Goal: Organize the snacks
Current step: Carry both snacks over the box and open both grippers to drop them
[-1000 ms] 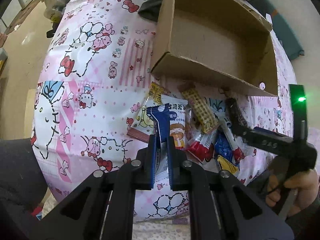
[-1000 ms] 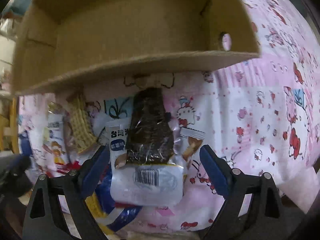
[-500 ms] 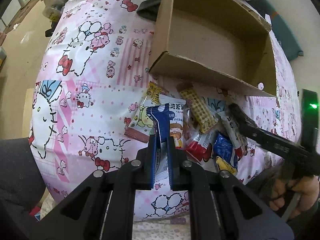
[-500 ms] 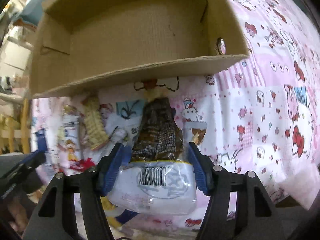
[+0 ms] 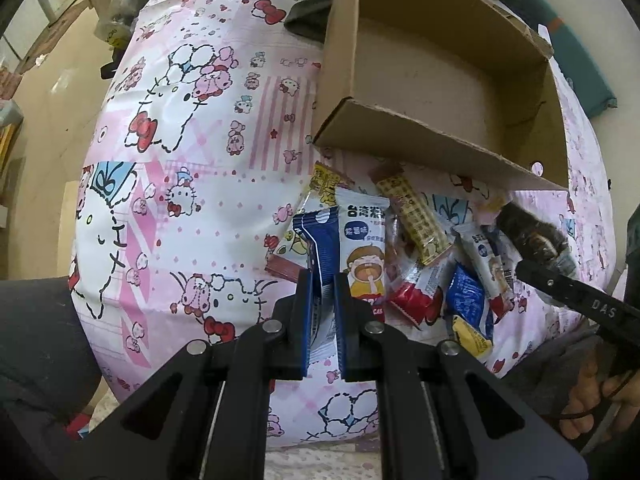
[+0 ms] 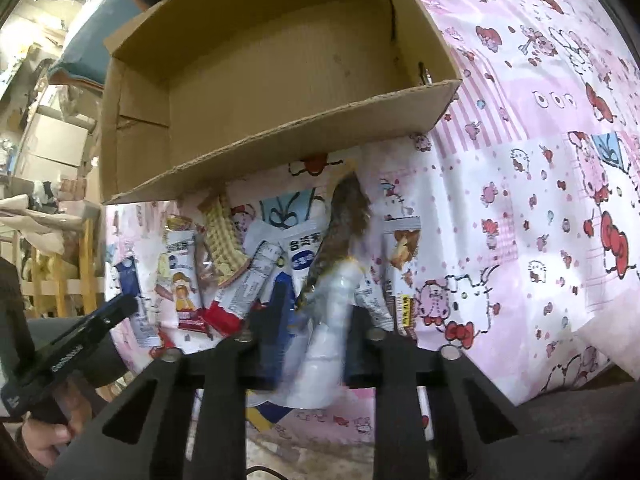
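Observation:
An open, empty cardboard box stands on the pink cartoon-print cloth; it also shows in the right wrist view. A pile of snack packets lies in front of it. My left gripper is shut on a blue-and-white packet, held upright above the cloth. My right gripper is shut on a dark brown snack in a clear wrapper, lifted over the pile. That snack also shows at the right of the left wrist view.
A dark cloth item lies behind the box's left corner. A teal cushion sits at the far right. Cluttered shelves and boxes stand beyond the table. The cloth's front edge drops off near me.
My right gripper closed on the dark brown snack and lifted it, tilting it. My left gripper stays shut on the blue packet, almost unmoved.

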